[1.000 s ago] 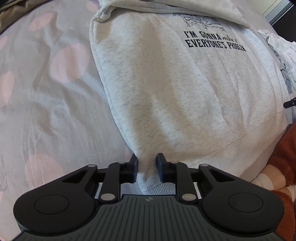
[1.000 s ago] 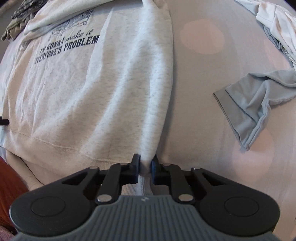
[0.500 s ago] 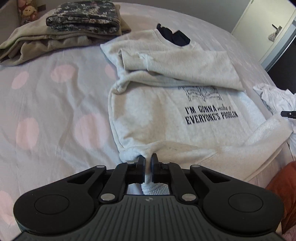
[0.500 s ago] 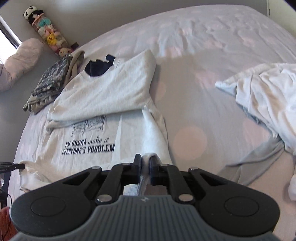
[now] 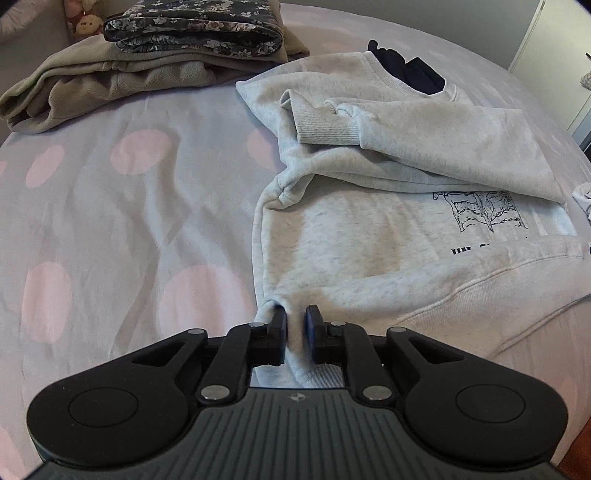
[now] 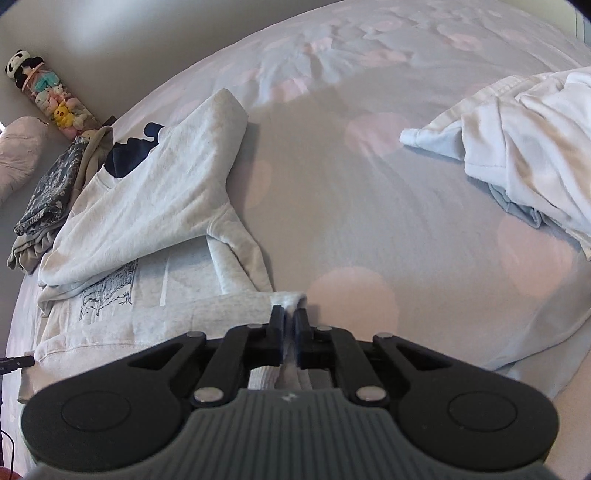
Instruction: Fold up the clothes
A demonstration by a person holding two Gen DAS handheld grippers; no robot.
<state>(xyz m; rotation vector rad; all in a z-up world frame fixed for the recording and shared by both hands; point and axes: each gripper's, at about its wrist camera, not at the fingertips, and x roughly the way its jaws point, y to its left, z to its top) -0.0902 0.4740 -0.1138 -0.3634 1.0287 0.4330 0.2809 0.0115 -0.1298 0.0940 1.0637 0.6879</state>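
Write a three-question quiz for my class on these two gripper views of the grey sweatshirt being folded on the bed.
1. True or false: the sleeves of the light grey printed sweatshirt lie folded across its chest.
2. Which part of the sweatshirt do the left gripper and the right gripper pinch? A) the collar B) the bottom hem corners C) a cuff
3. What lies on top of the folded beige garment near the far edge of the spotted bedsheet?

Key
1. True.
2. B; the hem is lifted over the lower print.
3. A folded dark floral garment.
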